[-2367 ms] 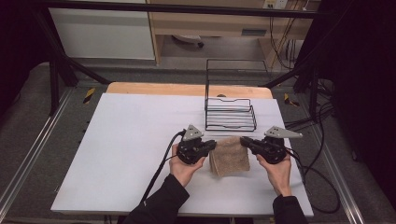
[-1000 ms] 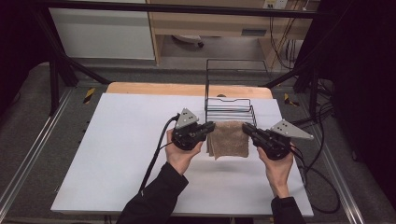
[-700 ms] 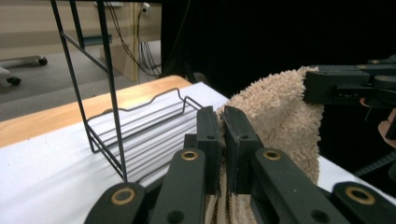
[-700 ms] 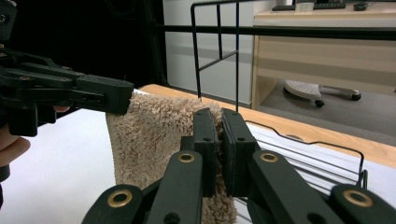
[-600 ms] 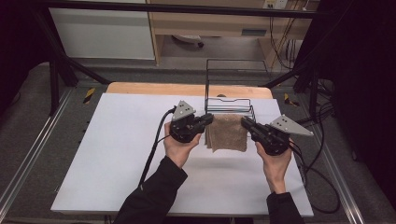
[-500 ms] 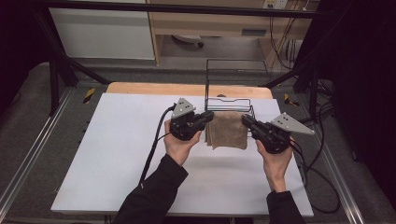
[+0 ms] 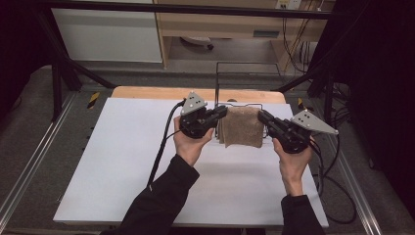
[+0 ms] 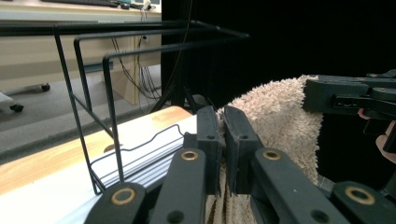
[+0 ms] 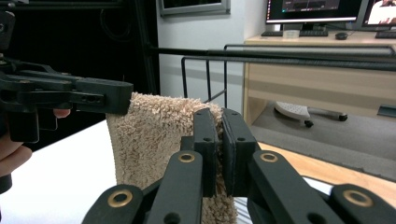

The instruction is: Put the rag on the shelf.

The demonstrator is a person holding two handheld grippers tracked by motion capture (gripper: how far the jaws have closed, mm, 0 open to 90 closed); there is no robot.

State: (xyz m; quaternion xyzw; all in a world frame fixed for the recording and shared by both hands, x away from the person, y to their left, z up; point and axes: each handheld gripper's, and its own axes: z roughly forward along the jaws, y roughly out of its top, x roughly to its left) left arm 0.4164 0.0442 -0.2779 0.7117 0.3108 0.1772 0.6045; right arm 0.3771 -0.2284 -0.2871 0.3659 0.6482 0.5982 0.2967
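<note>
Towel (image 7: 241, 127) held taut between two clamped grippers, clear of the table (image 7: 117, 161).

Both forearms enter from the bottom edge of the high view, hands raised and angled inward toward each other. Left gripper (image 7: 221, 113) is closed on the towel's left upper corner; right gripper (image 7: 261, 117) is closed on its right upper corner. The tan terry towel hangs between them, directly in front of the black wire rack (image 7: 240, 85). The high view gives the layout: white tabletop, wooden far edge, trailing cables. The left gripper view adds the rack's wire frame standing close alongside the jaws, with towel pile pinched between the pads. The right gripper view adds the opposite gripper's jaws biting the far corner, and monitors (image 9: 317, 9) on a desk behind.
</note>
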